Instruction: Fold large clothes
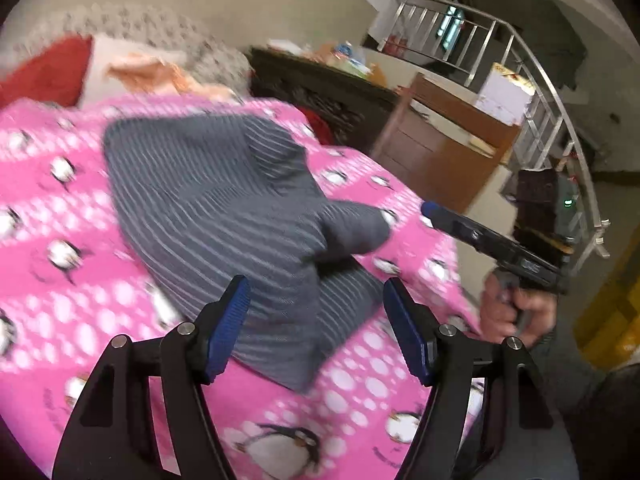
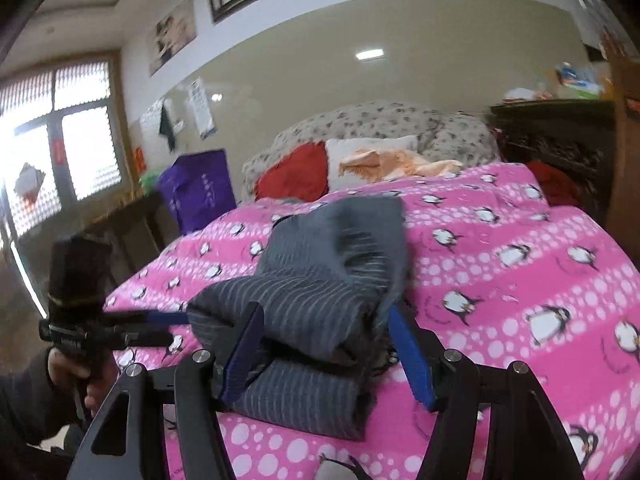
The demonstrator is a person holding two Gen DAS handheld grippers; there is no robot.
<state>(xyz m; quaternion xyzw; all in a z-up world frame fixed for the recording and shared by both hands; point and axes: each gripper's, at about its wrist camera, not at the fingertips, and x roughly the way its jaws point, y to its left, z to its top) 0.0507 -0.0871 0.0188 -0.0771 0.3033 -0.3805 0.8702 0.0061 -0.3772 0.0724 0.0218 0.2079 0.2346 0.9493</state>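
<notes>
A grey striped garment [image 1: 224,200] lies folded in a thick bundle on a pink penguin blanket [image 1: 60,208]. My left gripper [image 1: 316,320] stands open at the bundle's near edge, its blue pads apart on either side of the cloth. My right gripper [image 1: 430,212] comes in from the right, held by a hand [image 1: 516,312], its tip just off the garment's end. In the right wrist view the garment [image 2: 320,280] sits stacked in front of my open right gripper [image 2: 326,344], on the blanket [image 2: 500,280]. The left gripper [image 2: 176,326] points at the bundle's left side.
Red pillow [image 2: 296,176], white pillow and orange cloth [image 2: 384,162] lie at the bed's head. A dark cabinet [image 1: 320,92], a wooden dresser [image 1: 440,152] and a metal railing [image 1: 532,92] stand to the right of the bed. A purple bag [image 2: 200,192] and window [image 2: 60,136] are on the left.
</notes>
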